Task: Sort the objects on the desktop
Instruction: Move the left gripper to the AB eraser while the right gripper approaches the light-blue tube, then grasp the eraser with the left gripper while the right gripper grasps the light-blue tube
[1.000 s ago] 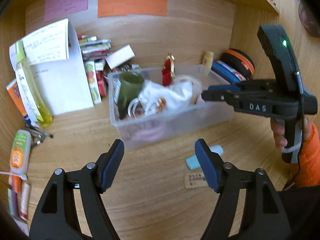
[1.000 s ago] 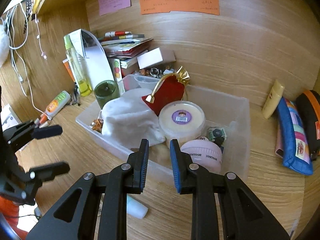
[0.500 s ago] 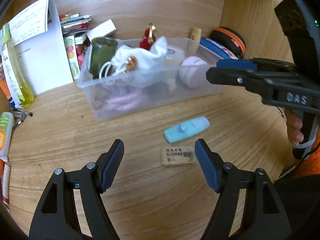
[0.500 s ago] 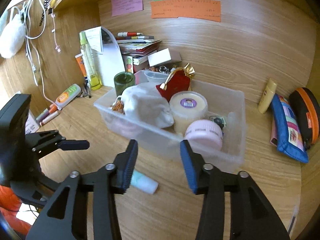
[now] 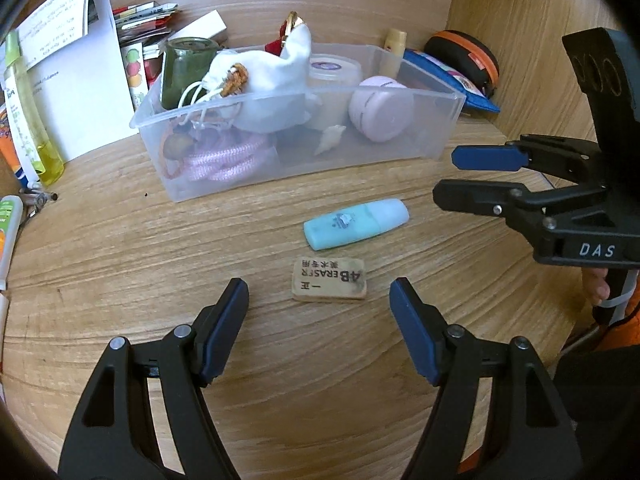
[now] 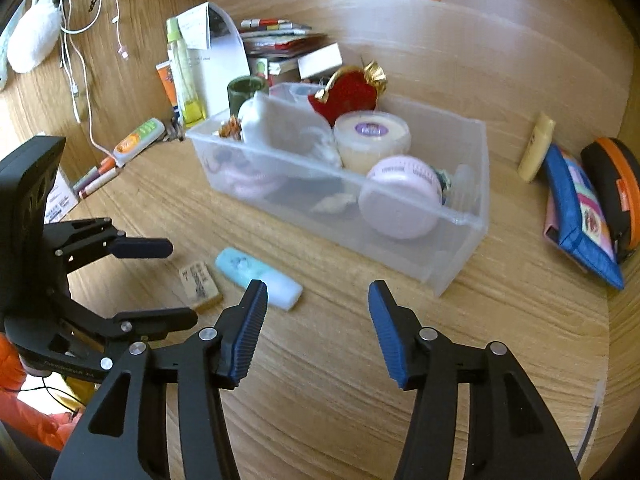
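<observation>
A clear plastic bin stands on the wooden desk, holding a white pouch, a green jar, a cream tub, a pink round case and a red purse. In front of it lie a tan 4B eraser and a teal tube. My left gripper is open and empty, just short of the eraser. My right gripper is open and empty, above the desk right of the tube.
A yellow bottle, white paper stand and stacked books sit at the back left. Pens and an orange-green tube lie left. A blue pencil case, black-orange case and cream tube lie right.
Both grippers have pulled back and down from the bin toward the desk front. My right gripper has opened from nearly shut to wide. The eraser and tube now lie close before my left gripper.
</observation>
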Available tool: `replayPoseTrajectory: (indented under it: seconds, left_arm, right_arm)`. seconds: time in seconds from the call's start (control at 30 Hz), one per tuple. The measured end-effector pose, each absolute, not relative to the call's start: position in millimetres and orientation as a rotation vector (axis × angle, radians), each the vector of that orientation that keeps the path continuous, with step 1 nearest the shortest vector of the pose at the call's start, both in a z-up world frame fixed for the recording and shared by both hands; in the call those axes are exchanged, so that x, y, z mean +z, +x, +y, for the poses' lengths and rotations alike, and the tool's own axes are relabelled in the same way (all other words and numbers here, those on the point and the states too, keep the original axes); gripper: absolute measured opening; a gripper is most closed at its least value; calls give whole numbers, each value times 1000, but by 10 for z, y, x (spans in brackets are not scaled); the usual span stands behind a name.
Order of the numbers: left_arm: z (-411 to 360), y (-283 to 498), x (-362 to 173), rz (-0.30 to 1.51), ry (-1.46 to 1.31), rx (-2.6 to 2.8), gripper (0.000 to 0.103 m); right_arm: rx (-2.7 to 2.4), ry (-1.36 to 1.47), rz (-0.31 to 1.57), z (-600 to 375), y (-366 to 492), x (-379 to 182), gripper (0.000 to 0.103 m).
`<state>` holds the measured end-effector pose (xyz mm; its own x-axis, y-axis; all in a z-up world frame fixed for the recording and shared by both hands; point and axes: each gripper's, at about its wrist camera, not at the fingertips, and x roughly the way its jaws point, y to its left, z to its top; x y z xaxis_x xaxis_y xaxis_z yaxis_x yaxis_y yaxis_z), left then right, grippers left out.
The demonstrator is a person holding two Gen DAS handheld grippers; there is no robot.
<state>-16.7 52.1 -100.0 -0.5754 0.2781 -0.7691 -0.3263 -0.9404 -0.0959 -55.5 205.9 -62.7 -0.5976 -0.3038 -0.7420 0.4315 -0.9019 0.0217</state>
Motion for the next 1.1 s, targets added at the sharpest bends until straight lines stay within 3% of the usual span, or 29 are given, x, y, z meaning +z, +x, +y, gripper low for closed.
replayPoseTrajectory:
  seconds: [0.23,0.43,1.0,1.1]
  left_arm:
    - [584,-190,-1028,101,-1222,2543,58]
    - [527,-229,-1026,102,-1219,2594,39]
    - [65,-243,-986,-80,-1194,2642,39]
    - [37,-240,-971,-93,-1179,2643,39]
  right_arm:
    - [-2419,1138,238,2019,-579,-751,49]
    - [-2368,1155,280,1878,-614,-835,49]
    - [-2301,1193,401,1397,-877,-984,48]
    - [-2289,1194,390,1357,-882,-996,32]
